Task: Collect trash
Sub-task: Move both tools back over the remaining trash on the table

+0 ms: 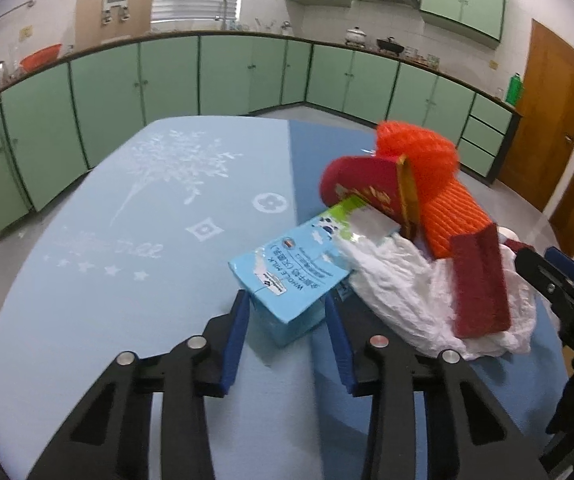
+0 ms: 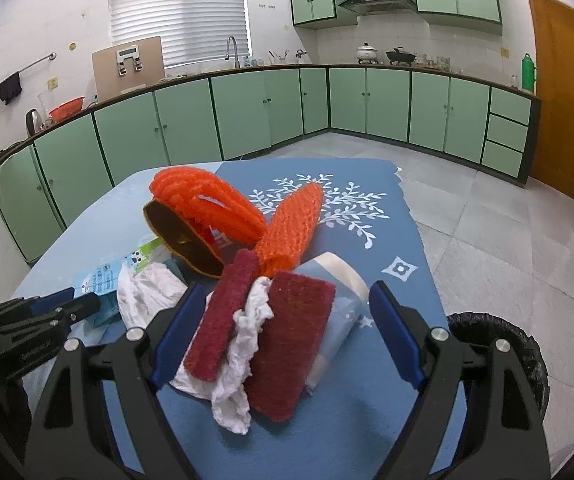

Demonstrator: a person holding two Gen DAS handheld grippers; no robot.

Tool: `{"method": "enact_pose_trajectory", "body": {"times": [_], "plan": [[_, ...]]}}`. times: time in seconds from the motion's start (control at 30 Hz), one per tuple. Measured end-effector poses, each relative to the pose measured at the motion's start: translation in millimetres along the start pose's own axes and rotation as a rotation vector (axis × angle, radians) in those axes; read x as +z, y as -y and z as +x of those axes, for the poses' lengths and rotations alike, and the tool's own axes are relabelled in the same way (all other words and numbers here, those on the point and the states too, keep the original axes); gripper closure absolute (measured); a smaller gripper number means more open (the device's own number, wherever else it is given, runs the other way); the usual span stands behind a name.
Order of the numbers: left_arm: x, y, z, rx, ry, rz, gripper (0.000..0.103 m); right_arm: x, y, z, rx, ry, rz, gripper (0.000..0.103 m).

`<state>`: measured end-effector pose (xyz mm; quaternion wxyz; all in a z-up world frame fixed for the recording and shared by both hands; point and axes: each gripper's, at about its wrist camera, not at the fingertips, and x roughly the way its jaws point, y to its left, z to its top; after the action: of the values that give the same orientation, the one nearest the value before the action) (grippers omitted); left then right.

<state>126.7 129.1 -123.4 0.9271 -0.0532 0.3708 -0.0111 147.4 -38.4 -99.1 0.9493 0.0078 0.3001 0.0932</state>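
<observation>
We find the trash heaped in one pile on the blue tablecloth [image 2: 367,432] of a table in a kitchen with green cabinets [image 2: 387,100]. Nearest the left gripper [image 1: 287,308] lies a light blue whole-milk carton [image 1: 287,276], flat on its side, with a green and white end toward the pile; its near corner sits between the blue pads, which stand apart on either side without clearly pressing it, so we record this claw as open around the carton. Beside the carton lies crumpled white tissue paper [image 1: 403,300], spread and wrinkled. A dark red scouring pad [image 2: 287,344], coarse in texture and folded over the tissue, rests on top. Behind these stands an orange foam fruit net [image 2: 287,228], ribbed and bent into loops, touching a red snack packet [image 1: 367,188] with a gold inner edge. The right gripper [image 2: 283,336] is spread wide, its fingers either side of the scouring pad and tissue and holding nothing. A bin with a black liner [image 2: 503,344] stands on the floor just beside the table's right edge.
</observation>
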Motion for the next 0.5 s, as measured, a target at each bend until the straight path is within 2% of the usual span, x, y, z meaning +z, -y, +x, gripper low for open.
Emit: {"method": "enact_pose_trajectory", "body": {"times": [0.17,0.23,0.37,0.5], "plan": [[-2.8,7.1,-5.0,-0.080,-0.009,0.008,0.064,0.5,4.9,0.9,-0.009,0.002,0.004,0.022],[-4.8,7.4,-8.3,-0.063,-0.006,0.015,0.062,0.9,7.2,2.0,-0.012,0.000,0.008,0.022],[-1.8,0.8,-8.9,-0.014,0.009,0.021,0.035,0.0,7.3,4.5,-0.013,-0.006,0.010,0.022],[4.1,-1.6,1.8,-0.016,-0.007,0.042,0.027,0.1,6.9,7.0,-0.012,-0.013,0.011,0.022]]}}
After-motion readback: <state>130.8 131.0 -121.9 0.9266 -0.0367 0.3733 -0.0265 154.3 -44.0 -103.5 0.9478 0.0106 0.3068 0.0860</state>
